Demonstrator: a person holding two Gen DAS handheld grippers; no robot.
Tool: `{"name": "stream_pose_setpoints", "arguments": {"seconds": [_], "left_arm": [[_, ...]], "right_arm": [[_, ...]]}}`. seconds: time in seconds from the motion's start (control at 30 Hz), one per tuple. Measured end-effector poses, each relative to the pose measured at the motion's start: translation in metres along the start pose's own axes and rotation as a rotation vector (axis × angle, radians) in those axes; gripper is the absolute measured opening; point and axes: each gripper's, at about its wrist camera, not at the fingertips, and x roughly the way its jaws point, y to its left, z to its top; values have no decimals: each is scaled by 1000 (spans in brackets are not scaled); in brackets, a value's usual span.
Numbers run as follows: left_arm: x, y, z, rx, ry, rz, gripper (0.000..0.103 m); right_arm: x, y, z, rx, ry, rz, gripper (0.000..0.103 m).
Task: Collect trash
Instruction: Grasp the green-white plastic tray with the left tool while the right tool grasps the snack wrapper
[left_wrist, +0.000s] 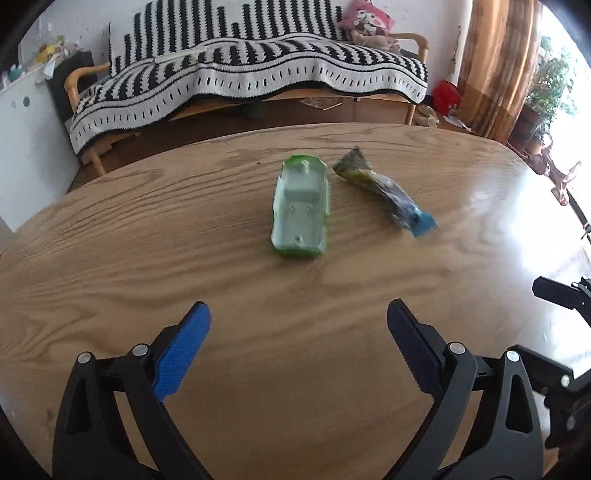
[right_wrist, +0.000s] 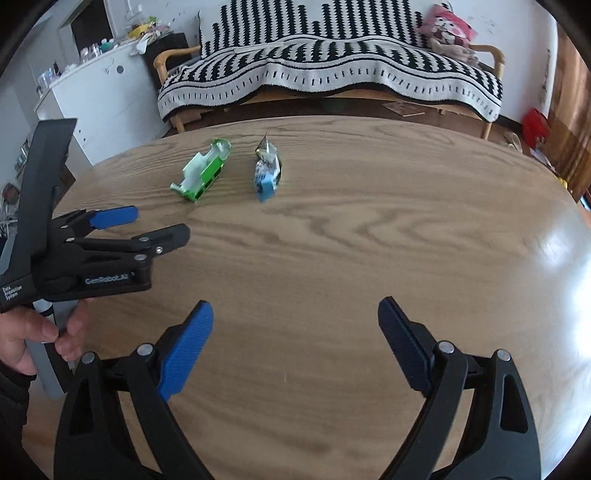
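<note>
Round wooden worktop (left_wrist: 147, 258) carries 2 trash items, side by side near far edge: green-and-white plastic tray (left_wrist: 301, 208), open side up, and crumpled wrapper (left_wrist: 388, 195) just beside it, apparently not touching. Left tool (left_wrist: 299, 347) apart, empty, aimed at tray, lined up for approach. Right tool (right_wrist: 295, 343) apart, empty, well short of both items. No bin in view. Judgement: collection not yet begun; wide jaws suit tray's breadth.

"GenRobot.AI", "Data Acquisition System" on left gripper (right_wrist: 157, 225)
</note>
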Motion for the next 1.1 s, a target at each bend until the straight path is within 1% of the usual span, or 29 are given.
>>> {"name": "stream_pose_setpoints", "arguments": {"seconds": [0.1,0.23,0.3,0.33,0.37,0.4,0.43,0.53,0.67,0.73,0.8,0.83,0.87,0.93,0.97,1.03,1.1], "left_arm": [[14,1,12,3,17,-6,94],[32,3,39,4,0,7,93],[39,1,46,16,-8,13,84],[42,2,49,25,-14,20,72],[40,1,48,35,-24,38,55],[38,1,50,38,-32,36,47],[37,2,51,40,-33,45,33],[34,8,50,24,-20,48,32],[21,19,41,27,-30,95,32],[11,26,33,14,-30,96,32],[0,30,24,8,-32,100,32],[-9,33,17,7,-36,105,32],[-15,34,12,7,-40,108,32],[-29,36,2,11,-49,114,32],[-36,36,-2,14,-54,113,32],[-52,33,-10,30,-65,114,32],[-63,29,-14,40,-77,119,32]], "right_arm": [[19,3,16,-27,1,-1,88],[45,4,35,-39,17,0,88],[56,7,43,-49,18,4,88],[60,9,47,-56,17,5,88],[63,10,50,-61,18,7,87],[66,11,52,-66,20,8,87],[68,12,53,-69,19,10,87],[77,16,63,-75,9,8,88],[91,23,79,-87,5,-6,87],[98,29,89,-99,6,-19,81],[106,33,100,-107,-2,-42,73],[108,34,104,-108,-11,-51,70],[109,34,106,-105,-16,-50,63],[109,36,110,-96,-20,-51,27],[108,35,111,-83,-6,-43,14],[103,34,108,-72,6,-40,14],[85,34,97,-87,-15,-52,14]]}}
